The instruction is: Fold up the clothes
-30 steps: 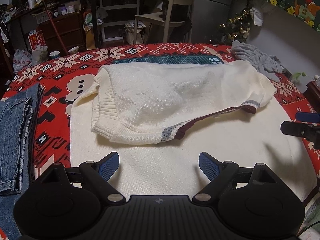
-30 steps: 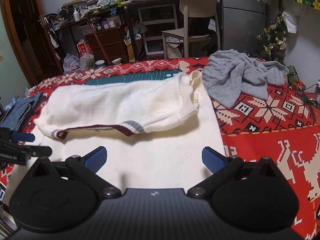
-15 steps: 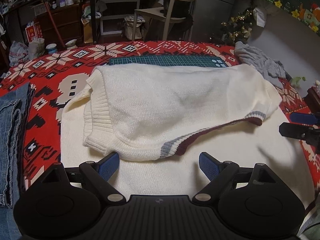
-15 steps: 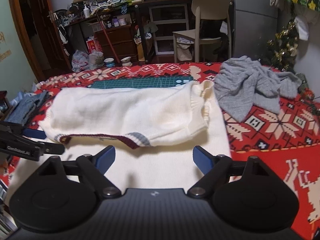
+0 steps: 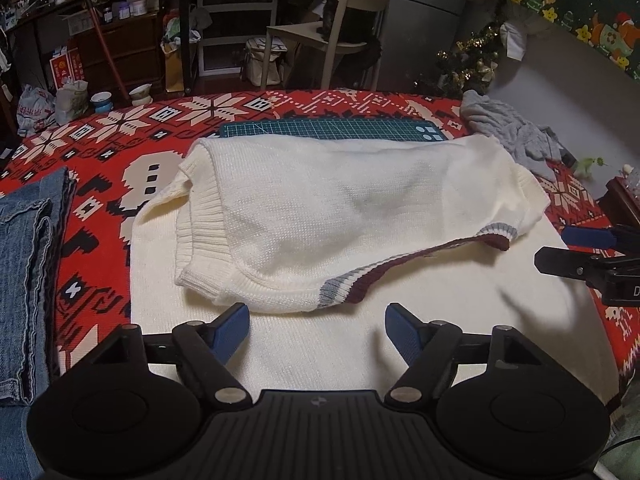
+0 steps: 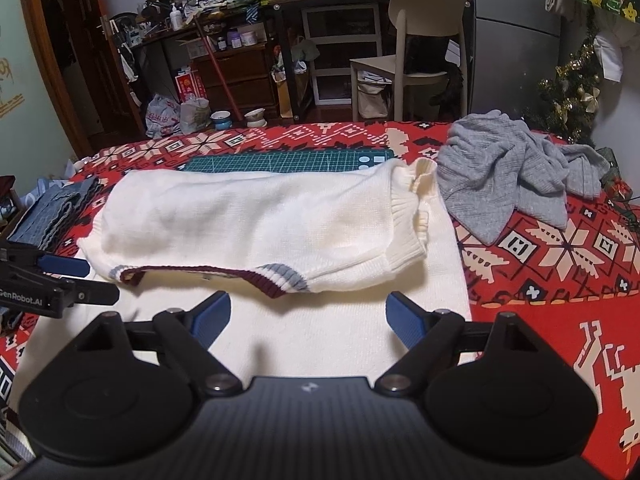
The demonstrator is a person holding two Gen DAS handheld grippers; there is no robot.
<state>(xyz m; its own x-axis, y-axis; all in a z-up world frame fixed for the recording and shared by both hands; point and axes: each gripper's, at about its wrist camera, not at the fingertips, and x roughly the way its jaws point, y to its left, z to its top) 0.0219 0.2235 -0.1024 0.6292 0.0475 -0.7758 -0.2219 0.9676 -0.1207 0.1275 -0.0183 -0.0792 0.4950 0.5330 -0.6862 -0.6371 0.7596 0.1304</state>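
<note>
A cream knit sweater (image 5: 352,216) with a maroon and grey striped neckline lies on the red patterned tablecloth, its upper part folded toward me over its body. The same sweater (image 6: 256,224) fills the middle of the right wrist view. My left gripper (image 5: 317,320) hovers over the sweater's near half, just before the folded edge; its jaws are closing with nothing pinched between them. My right gripper (image 6: 308,312) stands open over the sweater's near part by the striped neckline, holding nothing. Each gripper shows at the edge of the other's view.
Folded blue jeans (image 5: 24,264) lie at the left on the tablecloth (image 5: 100,152). A crumpled grey garment (image 6: 512,176) sits at the right. A green cutting mat (image 5: 332,128) lies beyond the sweater. A chair (image 6: 420,48) and cluttered shelves stand behind the table.
Both grippers have crept closer to the folded edge of the sweater. The jaws of both stand narrower than before.
</note>
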